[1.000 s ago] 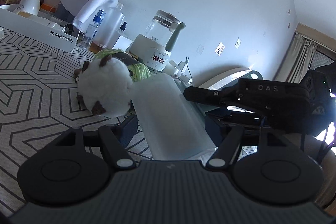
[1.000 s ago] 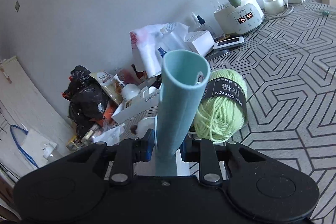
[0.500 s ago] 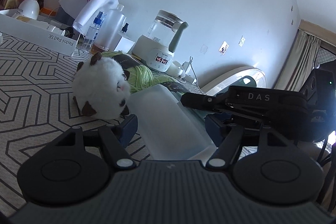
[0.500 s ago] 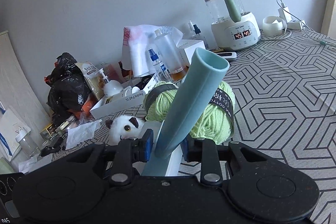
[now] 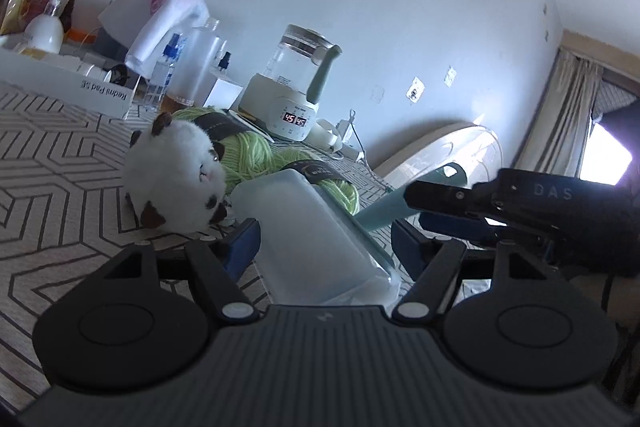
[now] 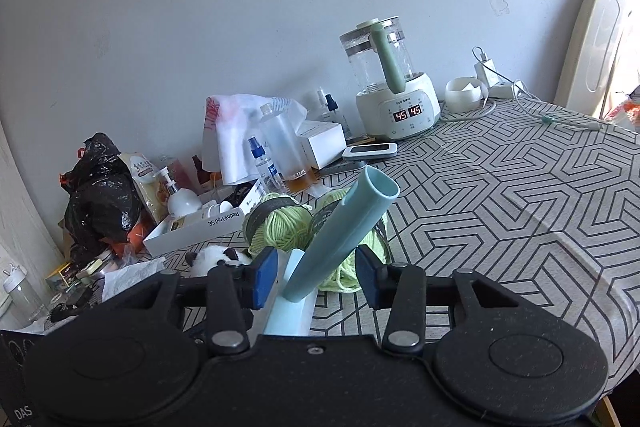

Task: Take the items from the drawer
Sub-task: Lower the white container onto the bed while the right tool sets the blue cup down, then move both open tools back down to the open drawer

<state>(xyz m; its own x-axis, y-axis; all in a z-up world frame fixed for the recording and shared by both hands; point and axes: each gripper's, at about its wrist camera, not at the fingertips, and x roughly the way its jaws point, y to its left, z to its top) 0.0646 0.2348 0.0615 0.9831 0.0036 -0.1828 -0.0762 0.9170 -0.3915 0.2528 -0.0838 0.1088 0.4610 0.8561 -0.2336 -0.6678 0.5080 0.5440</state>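
Left wrist view: the left gripper [image 5: 322, 239] is clamped on a frosted plastic box [image 5: 308, 231], blue pads against both its sides. The box lies lengthwise on the patterned tablecloth [image 5: 60, 187]. A white plush toy [image 5: 176, 183] sits just left of the box's far end, green yarn [image 5: 256, 155] behind it. A kettle [image 5: 298, 95] stands farther back by the wall. The right gripper [image 5: 424, 203] enters from the right, a teal tube [image 5: 386, 211] at its tips.

Right wrist view: the right gripper's jaws are opening; the teal tube [image 6: 344, 235] leans between the pads, tilted up to the right, with gaps on both sides. Green yarn [image 6: 288, 227] lies just behind it, the white plush toy [image 6: 218, 257] to the near left, and the kettle [image 6: 390, 95] far back.
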